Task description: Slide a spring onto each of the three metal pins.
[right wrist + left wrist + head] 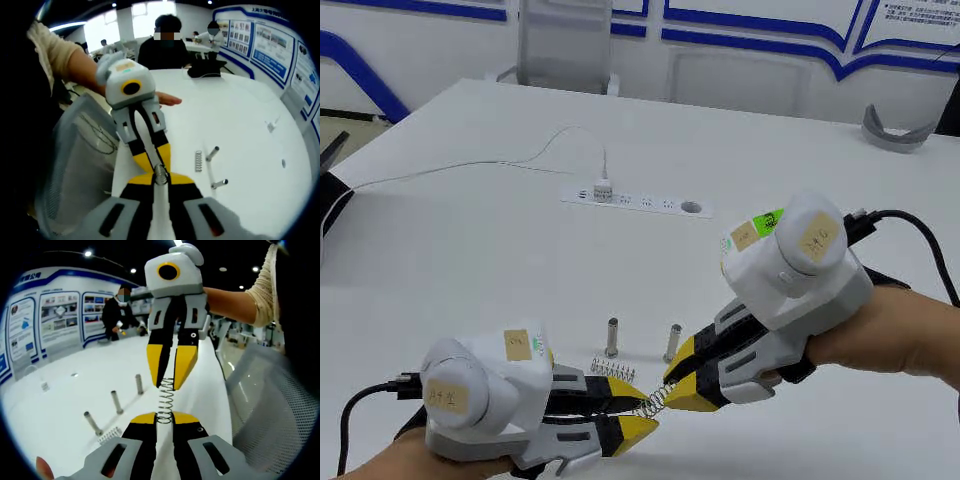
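On the white counter (470, 250) the task looks barely begun. The left tool (638, 412) and the right tool (678, 385) meet tip to tip, each pinched narrow on one end of a thin steel coil spring (165, 399) held between them. Just beyond the tips stand three short grey metal pins (116, 402), all bare, so all three are left to do. A second loose coil spring (612, 369) lies beside them. Both tools wear tan paper stickers (518, 344) with handwriting too small to read.

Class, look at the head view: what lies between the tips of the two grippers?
A spring, running from the left gripper to the right gripper; the left gripper view shows it too.
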